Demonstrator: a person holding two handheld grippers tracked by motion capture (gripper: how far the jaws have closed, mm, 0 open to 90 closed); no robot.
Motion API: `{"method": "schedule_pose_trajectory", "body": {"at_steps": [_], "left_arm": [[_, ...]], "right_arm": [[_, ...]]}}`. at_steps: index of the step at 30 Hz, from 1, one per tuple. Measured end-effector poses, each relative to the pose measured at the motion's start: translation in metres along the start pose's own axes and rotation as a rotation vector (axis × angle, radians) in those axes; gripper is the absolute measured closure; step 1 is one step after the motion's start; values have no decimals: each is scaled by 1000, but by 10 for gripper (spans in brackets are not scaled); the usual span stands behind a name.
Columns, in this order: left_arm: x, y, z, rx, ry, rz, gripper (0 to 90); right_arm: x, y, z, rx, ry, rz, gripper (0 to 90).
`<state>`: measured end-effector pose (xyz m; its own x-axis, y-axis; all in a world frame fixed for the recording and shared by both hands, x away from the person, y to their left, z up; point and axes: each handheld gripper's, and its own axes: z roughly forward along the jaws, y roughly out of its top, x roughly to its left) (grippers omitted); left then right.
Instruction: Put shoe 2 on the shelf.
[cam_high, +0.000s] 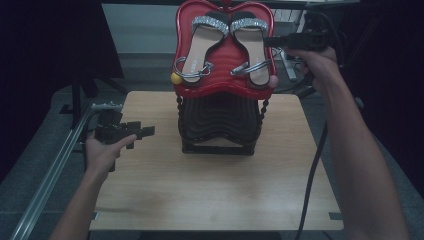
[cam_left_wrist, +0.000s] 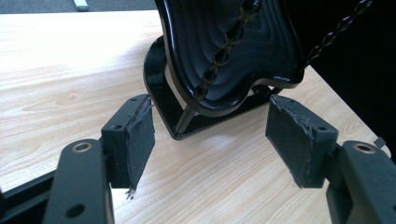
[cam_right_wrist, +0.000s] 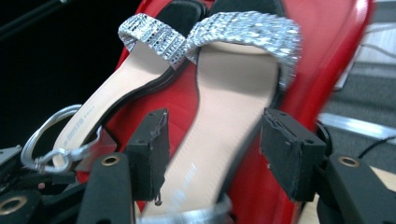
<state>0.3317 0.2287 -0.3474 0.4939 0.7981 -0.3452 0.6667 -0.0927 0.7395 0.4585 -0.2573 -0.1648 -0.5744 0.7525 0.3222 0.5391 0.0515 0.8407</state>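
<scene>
Rack: a two-tier shoe stand (cam_high: 220, 125) stands near the far middle of the pale wood-grain worktop (cam_high: 200, 190) — a glossy red moulded upper tray (cam_high: 225, 55), tilted towards the person, over a black ribbed lower tray (cam_left_wrist: 243, 51) on a black base frame.
Sandals: a pair of beige-soled sandals with glittering silver toe bands lies side by side on the red tray, toes at the far end — the left sandal (cam_high: 197, 47) and the right sandal (cam_high: 252, 45), each with a silver ankle strap near the heel.
Small part: a yellow ball (cam_high: 176, 78) sits at the red tray's near left corner.
Right tool: the right tool (cam_high: 274, 41) is held up at the right edge of the red tray, level with the right sandal. In the right gripper view its two black padded jaws stand apart on either side of that sandal's insole (cam_right_wrist: 224, 140); the pads do not press on it — open, holding nothing.
Left tool: the left tool (cam_high: 145, 131) rests low over the worktop, left of the rack and apart from it, pointing at the black tray. Its jaws stand wide with only bare worktop between them — open, empty.
</scene>
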Motion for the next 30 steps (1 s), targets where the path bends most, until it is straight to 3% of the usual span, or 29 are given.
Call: {"method": "schedule_pose_trajectory", "body": {"at_steps": [8, 15, 23, 30], "left_arm": [[-3, 2, 1, 1, 2, 5, 327], [-5, 3, 1, -1, 2, 10, 326], [-5, 3, 1, 3, 2, 11, 326], [-6, 4, 2, 6, 2, 10, 327]], "right_arm": [[-22, -31, -40, -60, 47, -39, 441], [-46, -78, -69, -92, 83, -80, 441], [-76, -134, -69, -80, 91, -54, 441], [-86, -154, -63, -74, 89, -38, 441]]}}
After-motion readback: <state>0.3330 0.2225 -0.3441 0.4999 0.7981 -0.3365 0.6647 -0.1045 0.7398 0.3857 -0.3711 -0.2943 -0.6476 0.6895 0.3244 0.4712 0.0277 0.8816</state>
